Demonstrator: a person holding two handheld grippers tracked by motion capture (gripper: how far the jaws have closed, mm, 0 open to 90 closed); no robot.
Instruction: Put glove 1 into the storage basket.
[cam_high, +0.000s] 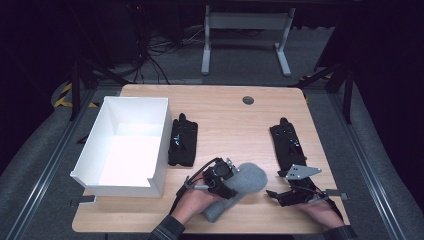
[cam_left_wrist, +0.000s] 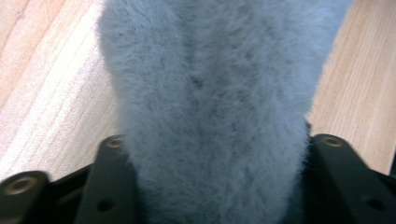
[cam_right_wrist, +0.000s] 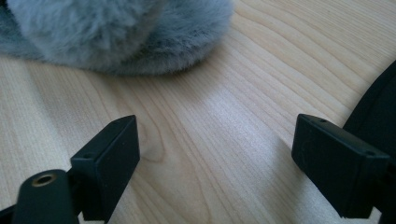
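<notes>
High view looks down on a light wooden table (cam_high: 225, 120). A grey fluffy slipper (cam_high: 245, 185) lies near the front edge, roughly in the middle, its rounded toe pointing to the far right and its heel end toward the person. The left gripper (cam_high: 226, 181) sits over the slipper's near left part, held by the person's left hand (cam_high: 192, 202), and its jaws close in on the fluffy fabric from both sides.

From the left gripper view, the slipper (cam_left_wrist: 205, 112) fills the space between the two black jaws, which press against its sides, so this gripper is pinching the slipper just above the wooden tabletop (cam_left_wrist: 42, 102).

On the high view, the right gripper (cam_high: 280, 196) rests low over the table just to the right of the slipper, not touching it, held by the person's right hand (cam_high: 320, 210). From the right gripper view, its two jaws stand wide apart with bare wood (cam_right_wrist: 210, 140) between them, and the slipper's furry edge (cam_right_wrist: 116, 32) lies a little way beyond them.

A white open box (cam_high: 125, 145) stands on the left side of the table. Just to its right lies a black holder (cam_high: 182, 142), and a second black holder (cam_high: 287, 142) lies on the right side, beyond the right gripper.
</notes>
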